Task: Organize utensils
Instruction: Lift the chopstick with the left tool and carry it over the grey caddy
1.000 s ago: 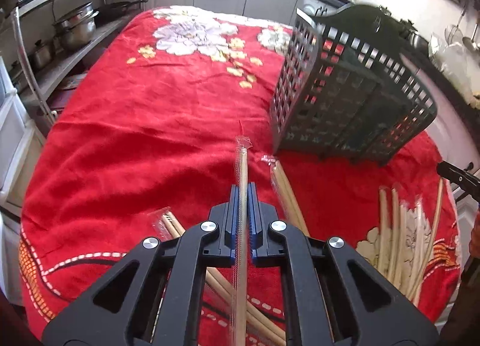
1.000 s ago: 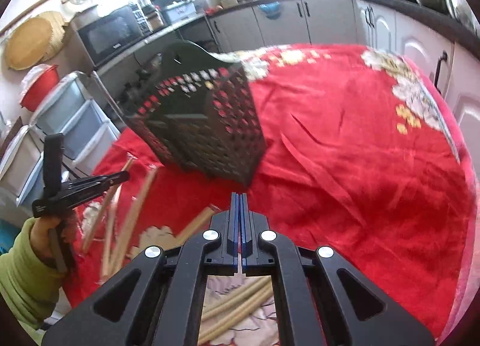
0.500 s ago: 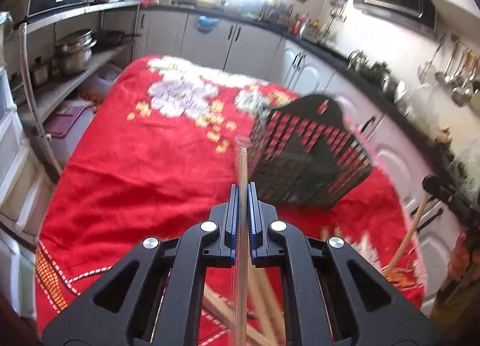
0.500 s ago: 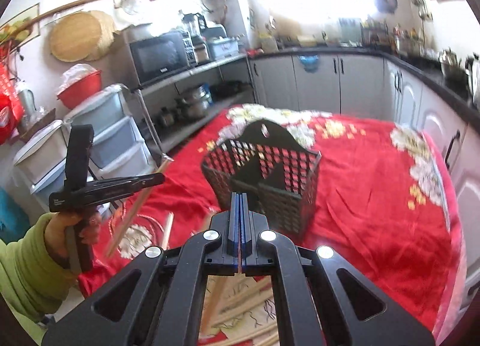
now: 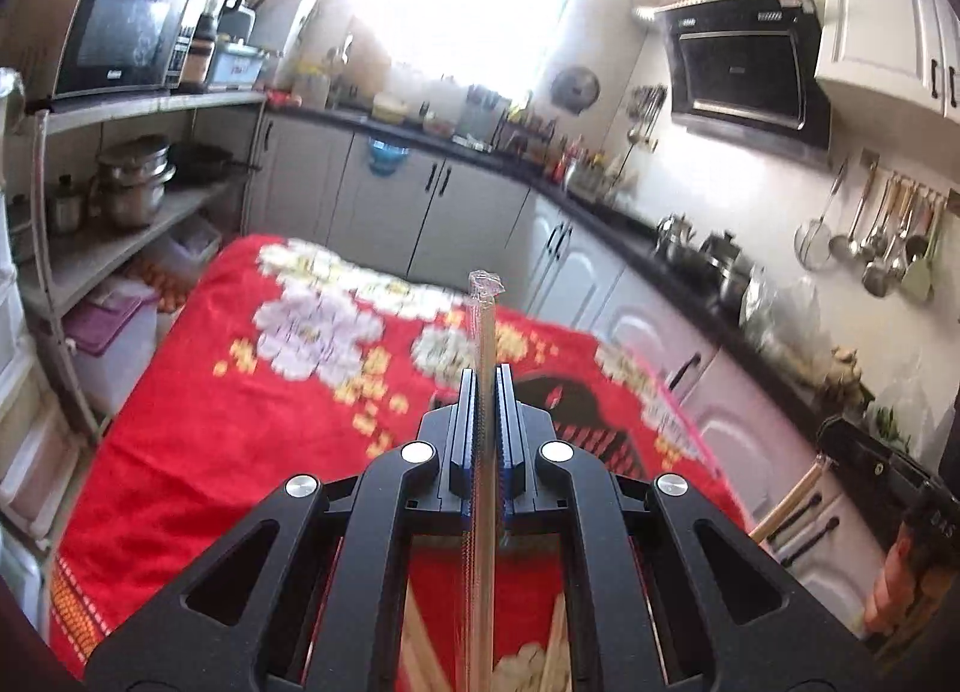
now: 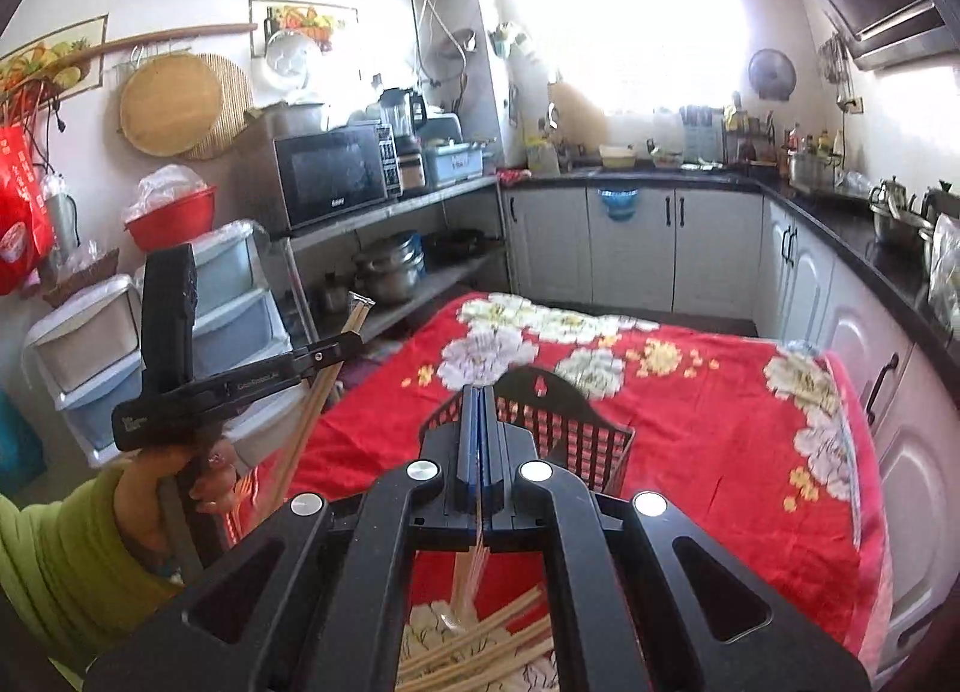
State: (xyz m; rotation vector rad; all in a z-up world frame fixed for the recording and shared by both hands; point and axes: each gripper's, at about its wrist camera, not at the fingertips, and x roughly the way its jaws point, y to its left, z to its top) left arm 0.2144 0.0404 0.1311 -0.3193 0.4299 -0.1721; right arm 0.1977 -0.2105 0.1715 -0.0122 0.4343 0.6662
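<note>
My left gripper (image 5: 485, 386) is shut on a plastic-wrapped pair of chopsticks (image 5: 483, 332) that sticks up past the fingertips, held high above the table. It also shows in the right wrist view (image 6: 336, 344) with the chopsticks (image 6: 324, 386) hanging down from it. My right gripper (image 6: 480, 398) is shut on another wrapped pair of chopsticks (image 6: 471, 566) that hangs below the jaws. The black utensil basket (image 6: 570, 428) stands on the red cloth just beyond my right gripper; in the left wrist view the basket (image 5: 576, 410) is partly hidden behind the fingers.
Several wrapped chopsticks (image 6: 480, 644) lie on the red flowered tablecloth (image 6: 720, 452) near the front edge. Kitchen cabinets (image 6: 660, 236) and a shelf with pots (image 6: 390, 272) surround the table. Plastic drawers (image 6: 90, 344) stand at the left.
Both grippers rose and tilted up, so the table and basket dropped lower in view. The left gripper kept its chopsticks; the right gripper lifted a wrapped pair off the table.
</note>
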